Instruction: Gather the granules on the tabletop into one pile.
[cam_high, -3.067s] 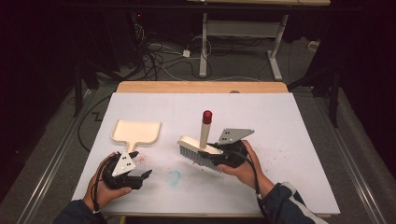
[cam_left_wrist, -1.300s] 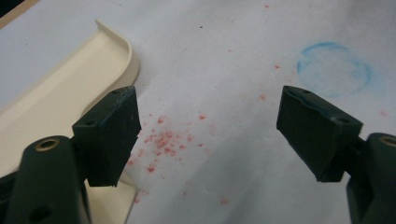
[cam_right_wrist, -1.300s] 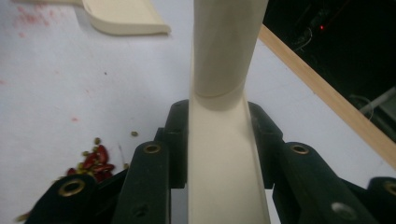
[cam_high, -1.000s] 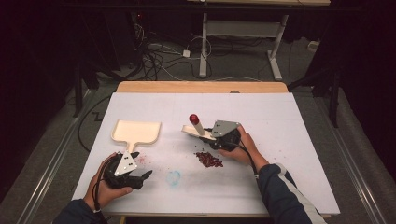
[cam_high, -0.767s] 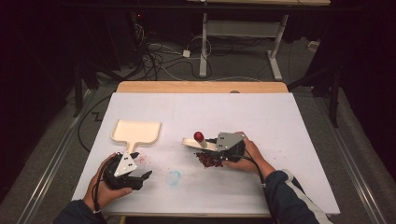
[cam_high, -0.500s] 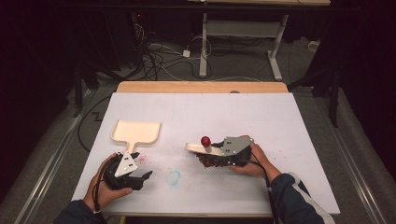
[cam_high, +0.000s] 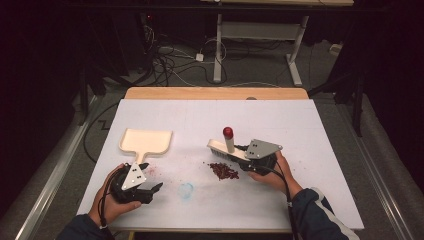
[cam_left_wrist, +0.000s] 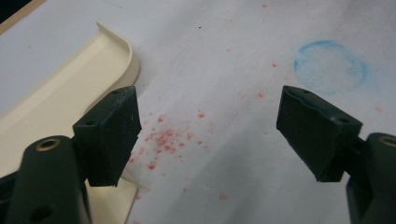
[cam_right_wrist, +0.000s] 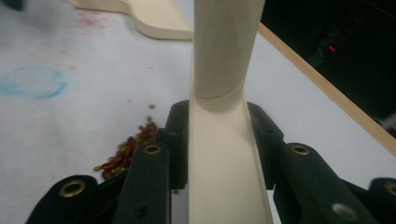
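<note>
I have the brush (cam_high: 226, 148) clamped in my right gripper (cam_high: 250, 159), its jaws pressed against both sides of the cream back, as the right gripper view shows with the brush (cam_right_wrist: 219, 116) running straight up between them. It sits right of the table's (cam_high: 320, 150) middle, just above the heap of red beans (cam_high: 224, 171), which lies beside the gripper's lower left. My right hand (cam_high: 272, 172) comes in from the lower right, forearm angled up and left, the gripper lying nearly level. The brush's long back runs leftward and slightly away from the gripper, while its red-tipped handle stands nearly upright. My left gripper (cam_high: 142, 186) rests near the front left edge, jaws wide apart over bare table with nothing between them, just below the cream dustpan (cam_high: 146, 141).
</note>
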